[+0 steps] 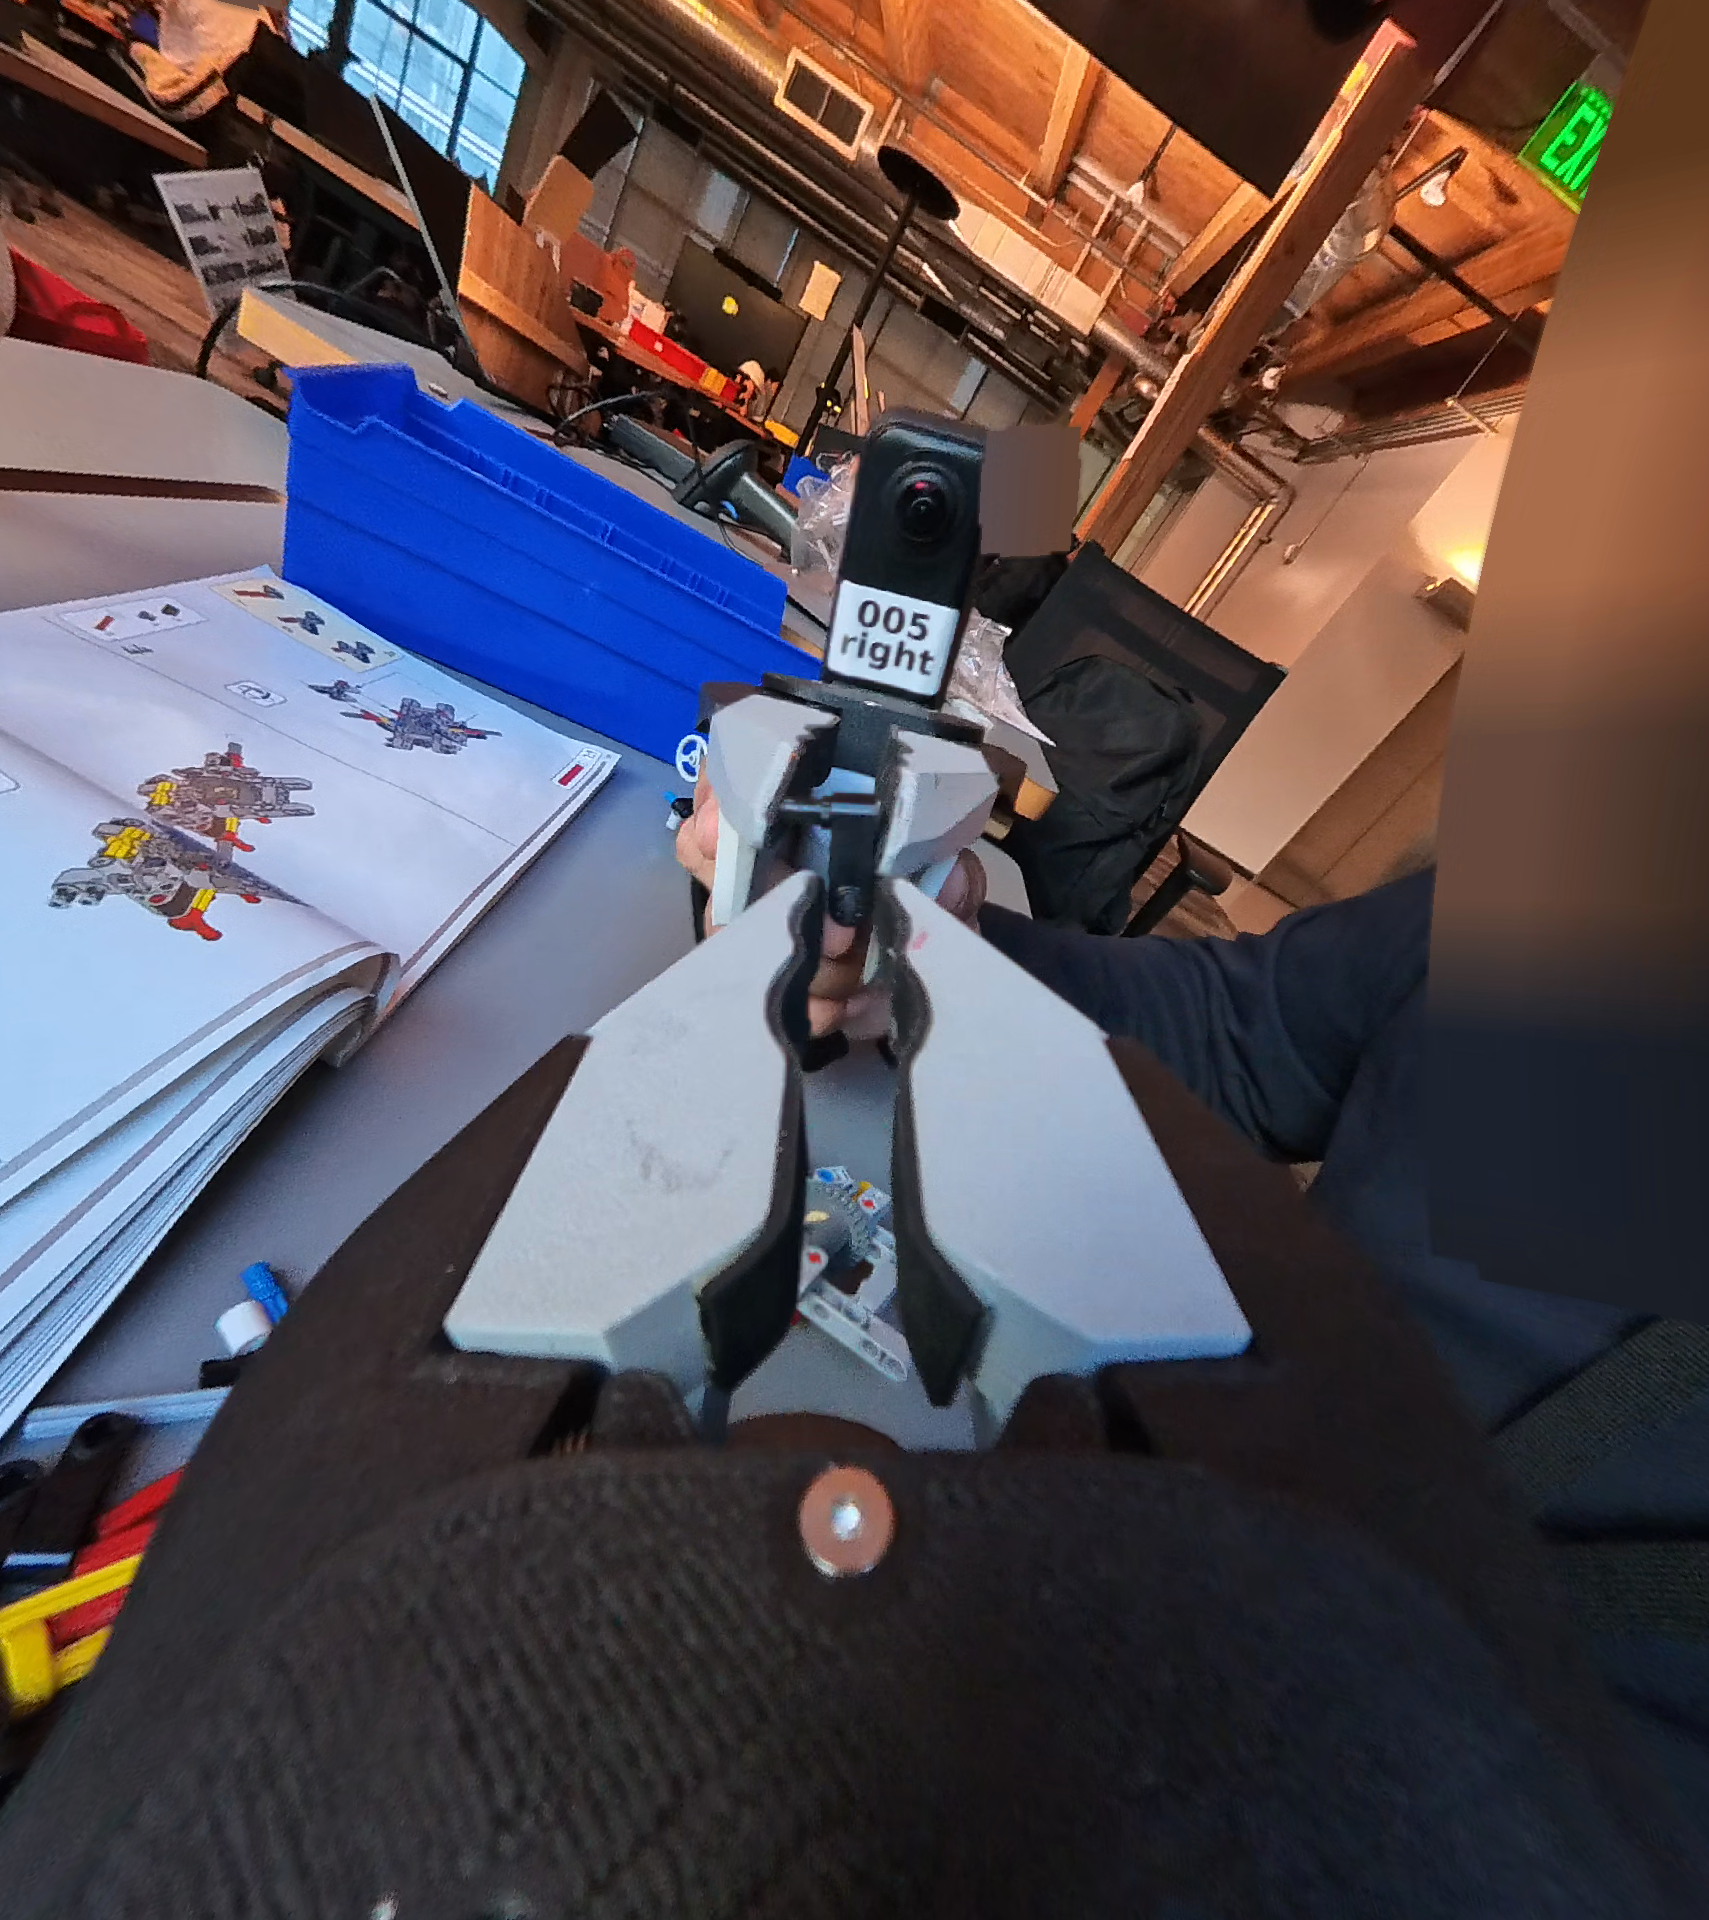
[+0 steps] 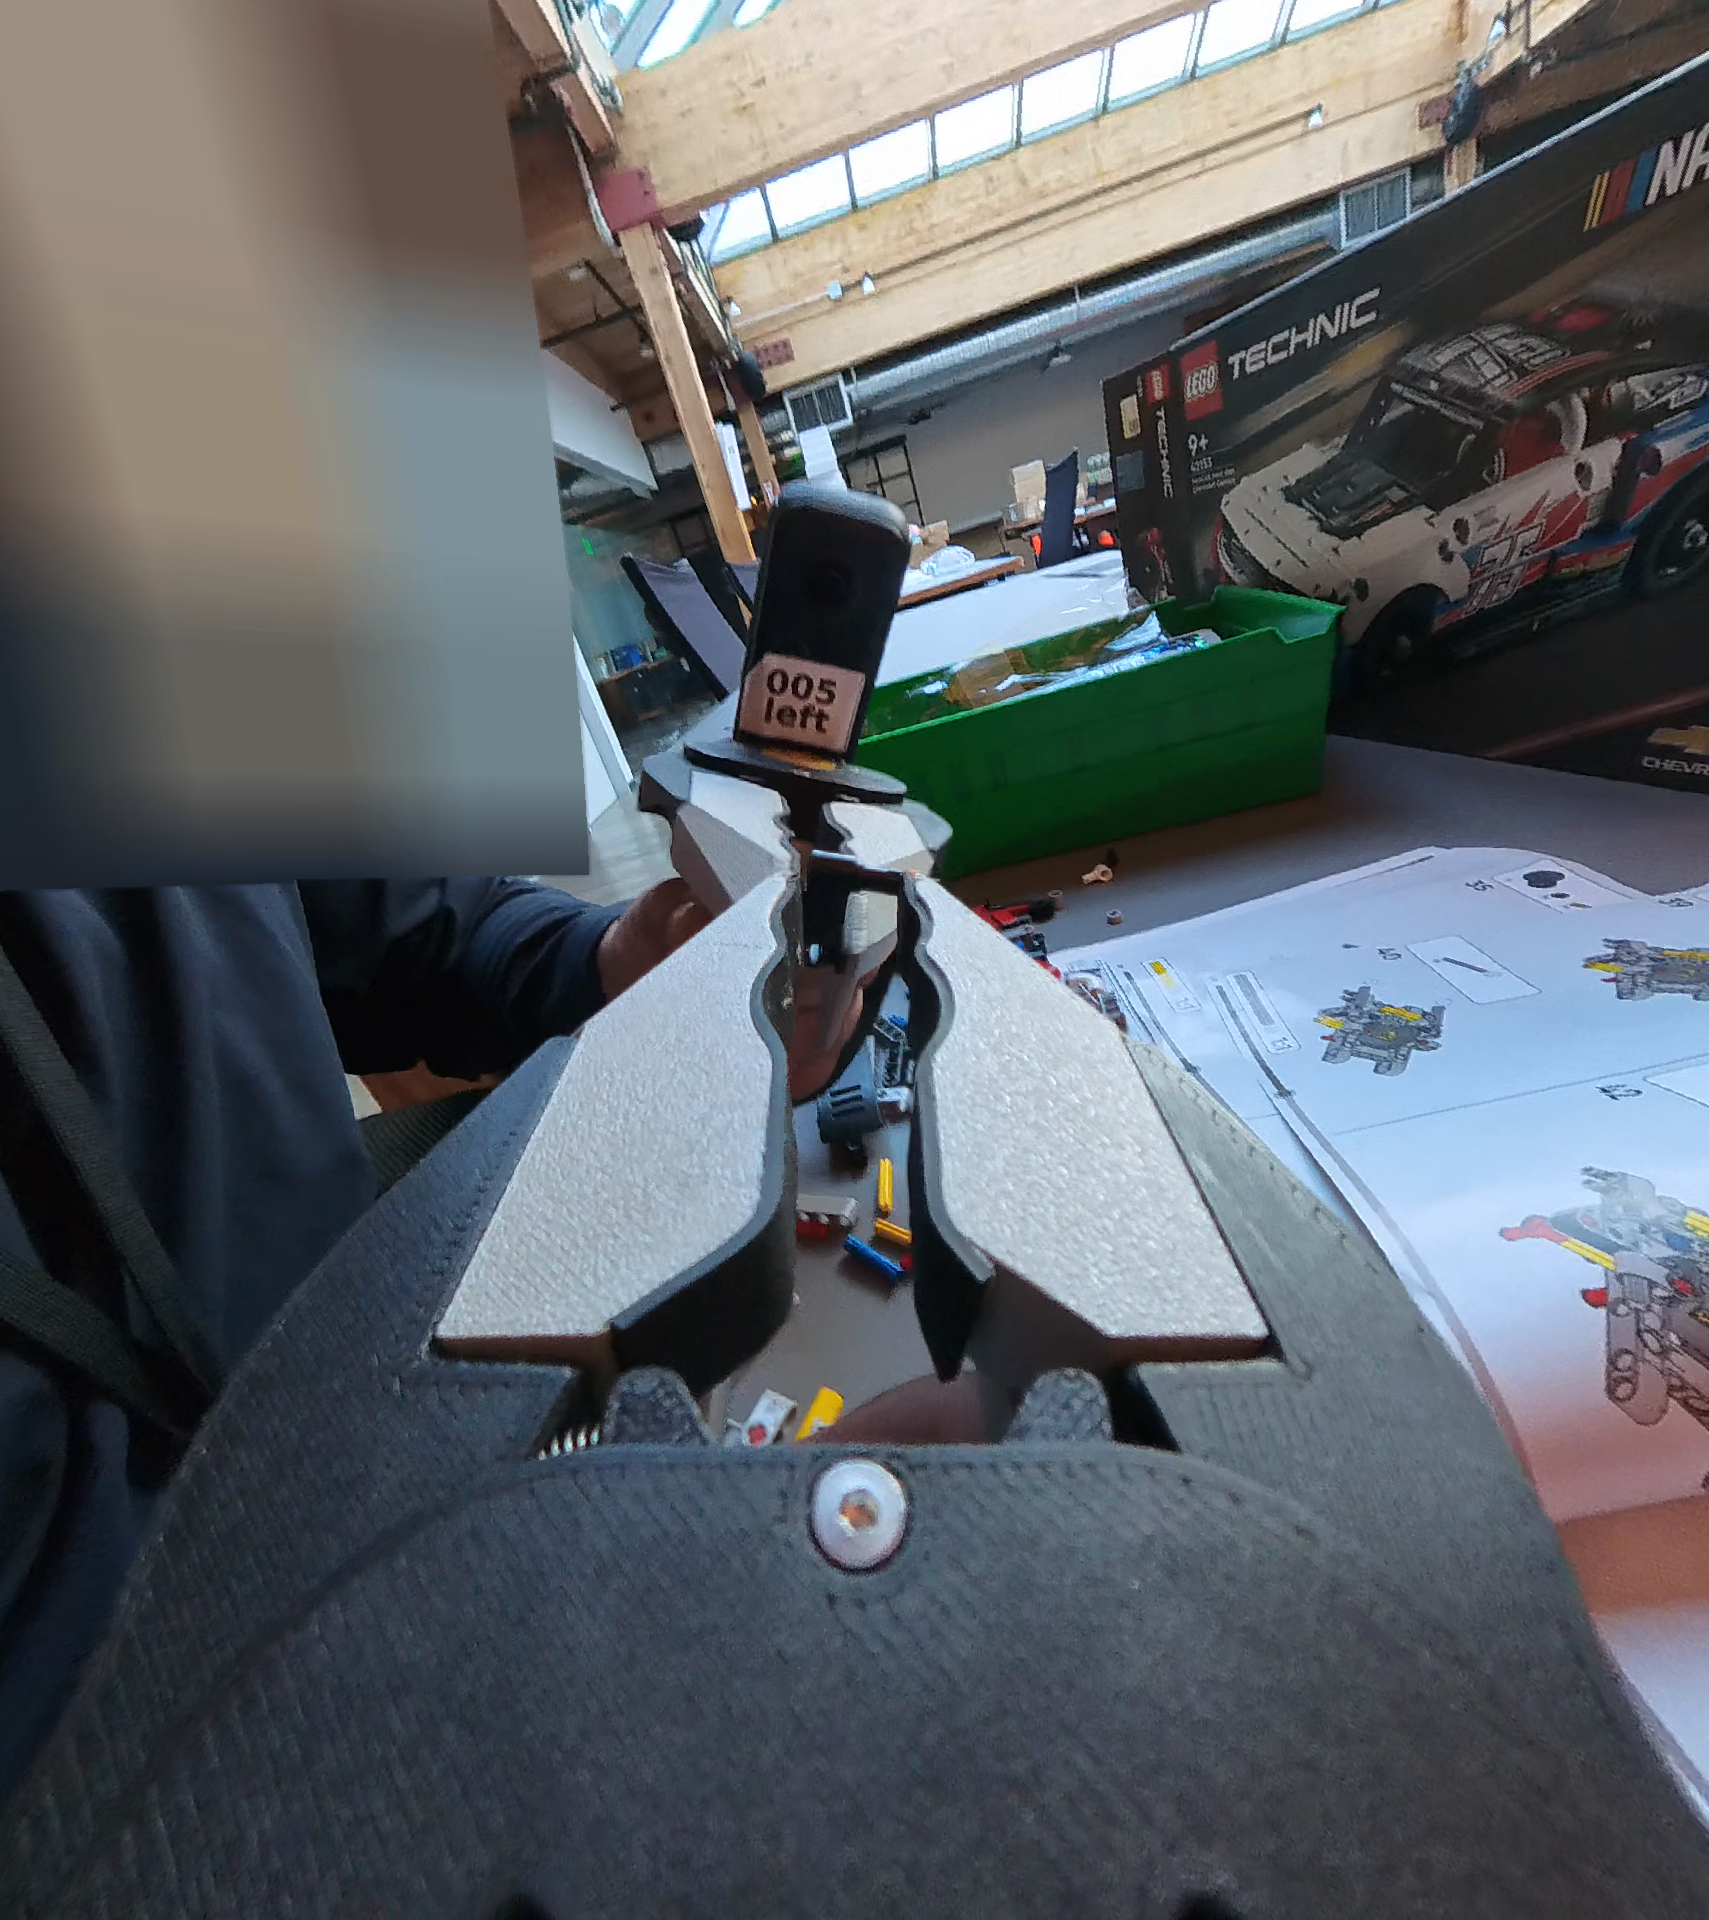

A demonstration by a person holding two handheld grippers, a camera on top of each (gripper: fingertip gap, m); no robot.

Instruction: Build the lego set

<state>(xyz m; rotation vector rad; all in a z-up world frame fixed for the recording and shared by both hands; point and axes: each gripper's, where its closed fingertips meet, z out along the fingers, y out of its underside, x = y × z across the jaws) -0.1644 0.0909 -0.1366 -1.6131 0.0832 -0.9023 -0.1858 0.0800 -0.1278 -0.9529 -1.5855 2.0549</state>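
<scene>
My two grippers face each other tip to tip above the grey table (image 1: 538, 997). Between them is a small black building-toy piece (image 1: 848, 862), an upright beam with a short cross-bar at its top. My left gripper (image 1: 852, 894) is shut on the beam's lower end. My right gripper (image 2: 850, 883) is shut on the cross-bar, which spans its fingertips. The piece also shows in the right wrist view (image 2: 817, 914). The right gripper (image 1: 834, 805) shows in the left wrist view, and the left gripper (image 2: 808, 831) in the right wrist view. A hand holds each gripper.
An open instruction booklet (image 1: 154, 831) lies on the table, with a blue bin (image 1: 517, 561) behind it. A green bin (image 2: 1120, 727) and the set's box (image 2: 1504, 499) stand at the far side. Loose small parts (image 2: 860, 1226) and a grey part-built assembly (image 1: 850, 1247) lie below the grippers.
</scene>
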